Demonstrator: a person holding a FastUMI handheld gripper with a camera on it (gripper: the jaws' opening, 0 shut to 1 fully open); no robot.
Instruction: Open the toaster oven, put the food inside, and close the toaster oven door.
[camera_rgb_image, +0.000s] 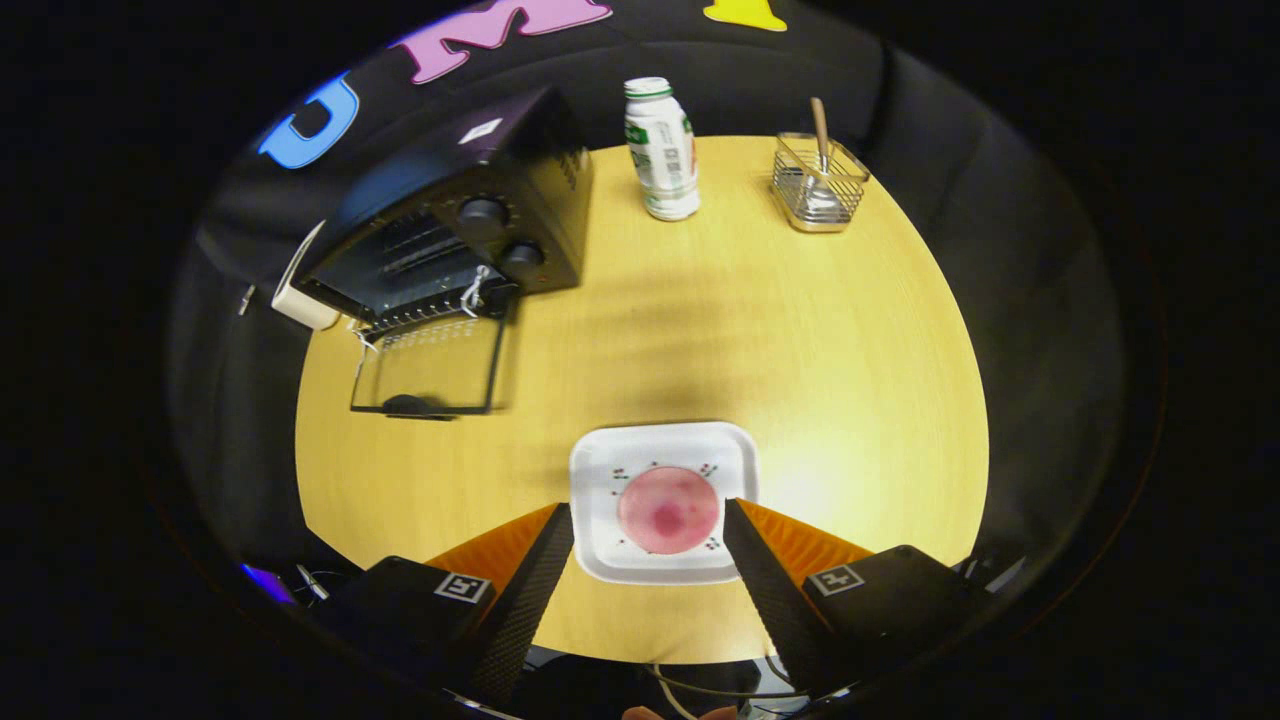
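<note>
A black toaster oven (470, 225) stands at the far left of the round wooden table, its glass door (430, 365) folded down flat and open, the rack inside visible. A round pink slice of food (668, 510) lies on a white square plate (600, 470) near the table's front. My gripper (650, 515) is open, hovering above the plate. Its two dark fingers (540, 570) flank the plate's left and right sides, with the pink food between them and nothing gripped.
A white bottle with a green cap (662, 150) stands at the table's far side. To its right sits a wire basket (818, 185) holding a wooden-handled utensil. A white object (300, 295) rests against the oven's left side. Bare tabletop (760, 330) lies between plate and oven.
</note>
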